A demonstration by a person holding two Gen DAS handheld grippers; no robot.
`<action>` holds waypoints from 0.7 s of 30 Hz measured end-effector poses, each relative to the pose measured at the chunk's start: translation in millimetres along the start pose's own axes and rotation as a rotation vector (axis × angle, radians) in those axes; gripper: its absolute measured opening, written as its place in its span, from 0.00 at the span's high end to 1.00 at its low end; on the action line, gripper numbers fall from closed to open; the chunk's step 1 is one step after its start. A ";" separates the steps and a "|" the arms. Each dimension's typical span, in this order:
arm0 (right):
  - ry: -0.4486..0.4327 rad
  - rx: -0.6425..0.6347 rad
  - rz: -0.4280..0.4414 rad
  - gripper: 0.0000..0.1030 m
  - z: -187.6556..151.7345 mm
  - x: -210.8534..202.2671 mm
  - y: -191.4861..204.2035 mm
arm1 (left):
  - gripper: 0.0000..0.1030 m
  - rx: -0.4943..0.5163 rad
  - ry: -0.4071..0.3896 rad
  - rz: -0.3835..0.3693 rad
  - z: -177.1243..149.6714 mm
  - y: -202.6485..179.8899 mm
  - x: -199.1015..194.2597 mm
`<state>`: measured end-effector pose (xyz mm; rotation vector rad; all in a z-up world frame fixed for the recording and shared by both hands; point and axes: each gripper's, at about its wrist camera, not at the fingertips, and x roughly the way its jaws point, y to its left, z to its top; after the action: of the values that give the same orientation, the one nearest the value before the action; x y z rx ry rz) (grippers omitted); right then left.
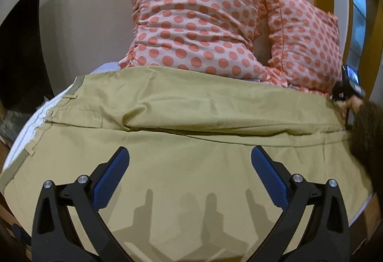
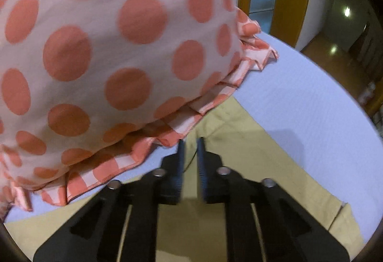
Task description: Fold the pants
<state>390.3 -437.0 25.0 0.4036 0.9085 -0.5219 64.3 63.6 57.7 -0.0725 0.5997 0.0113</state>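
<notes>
Left tool [image 1: 190, 161] hovers wide open, empty, over khaki pants [image 1: 191, 113]; right tool [image 2: 190, 142] nearly closed, grip on cloth unclear; pinch hem squarely before folding.

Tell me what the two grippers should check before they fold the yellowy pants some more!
1. Left gripper open and over the pants: ok, it holds nothing.
2. Right gripper gripping the pant edge: cannot tell; its pads are nearly together, but cloth between them is blurred.
3. One leg laid over the other: ok, a fold line runs across.
4. Pants smooth: not ok, wrinkles near the waistband.
5. Spotted pillow out of the way: not ok, its frill overhangs the pant edge beside the right gripper.
</notes>
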 end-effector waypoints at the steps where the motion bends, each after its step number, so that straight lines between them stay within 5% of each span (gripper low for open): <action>1: 0.004 0.046 0.054 0.95 -0.5 -1.6 -10.7 | 0.02 -0.016 0.000 -0.012 0.7 2.9 -1.2; 6: -0.116 0.159 0.326 0.96 -13.3 -54.0 -60.8 | 0.02 -0.097 -0.026 -0.039 7.2 21.7 -19.9; 11: -0.218 0.231 0.571 0.96 -75.1 -138.5 -139.9 | 0.02 -0.114 -0.091 -0.017 19.1 39.9 -41.4; 15: -0.194 0.281 0.613 0.96 -157.9 -192.0 -183.7 | 0.02 -0.145 -0.096 -0.016 41.4 59.5 -39.7; 21: -0.107 0.365 0.645 0.96 -220.4 -195.3 -213.7 | 0.02 -0.332 0.120 -0.161 82.3 94.5 33.2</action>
<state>26.8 -440.9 39.9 0.9506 0.5310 -0.1062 135.1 163.4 100.6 -0.4458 0.7064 -0.0500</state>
